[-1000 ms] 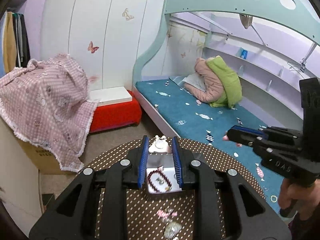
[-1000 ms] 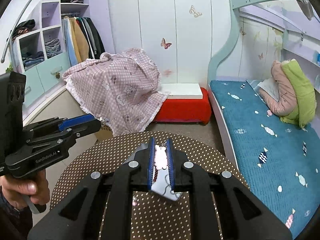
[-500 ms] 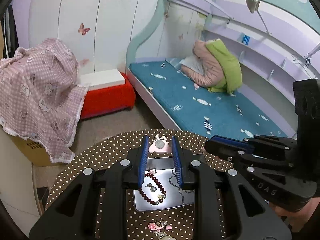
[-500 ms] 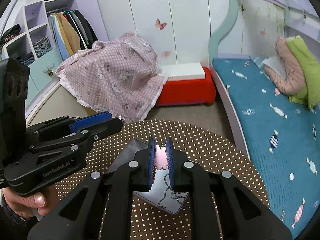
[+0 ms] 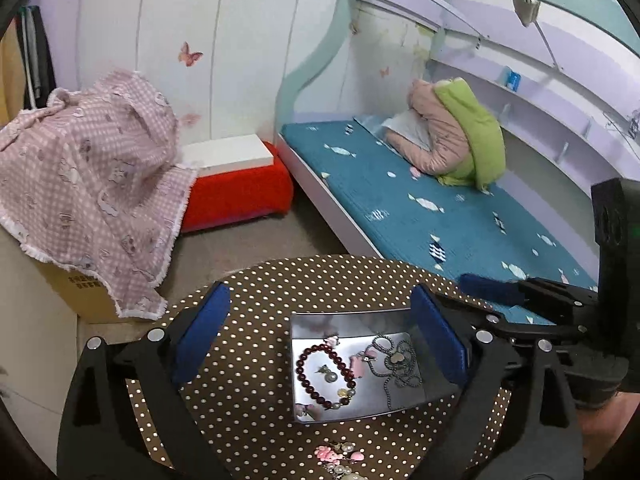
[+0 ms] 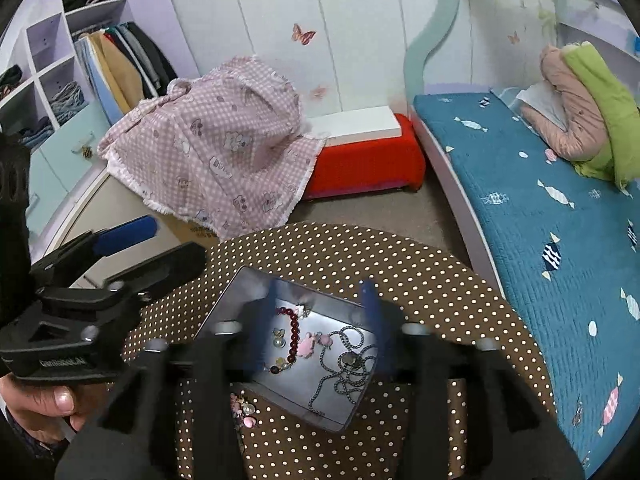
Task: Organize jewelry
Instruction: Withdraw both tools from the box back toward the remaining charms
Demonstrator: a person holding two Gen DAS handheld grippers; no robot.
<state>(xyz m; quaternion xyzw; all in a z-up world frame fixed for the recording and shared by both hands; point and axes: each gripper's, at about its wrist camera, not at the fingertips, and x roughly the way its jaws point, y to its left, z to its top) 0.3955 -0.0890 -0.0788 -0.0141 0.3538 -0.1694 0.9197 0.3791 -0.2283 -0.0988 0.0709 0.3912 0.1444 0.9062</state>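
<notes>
— Both claws, left claw and right claw, have sunk toward the tin; the pink charm has dropped inside.
— Jaws opening, nothing gripped. Next, lift clear; loose trinkets wait at the surface's near edge.

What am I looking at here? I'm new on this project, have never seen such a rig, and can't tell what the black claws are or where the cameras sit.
No robot: a person holds a two-finger gripper in each hand, each with a fisheye camera looking along its fingers. The left wrist view shows the left gripper, its blue-padded jaws opening with nothing clamped. The right wrist view shows the right gripper, blurred, jaws also opening and holding nothing. Each view catches the other gripper at its edge. Below both, on a round polka-dot table, sits a shiny metal tray holding a dark red bead bracelet, a grey chain necklace and a small pink charm. More small trinkets lie beside the tray.
</notes>
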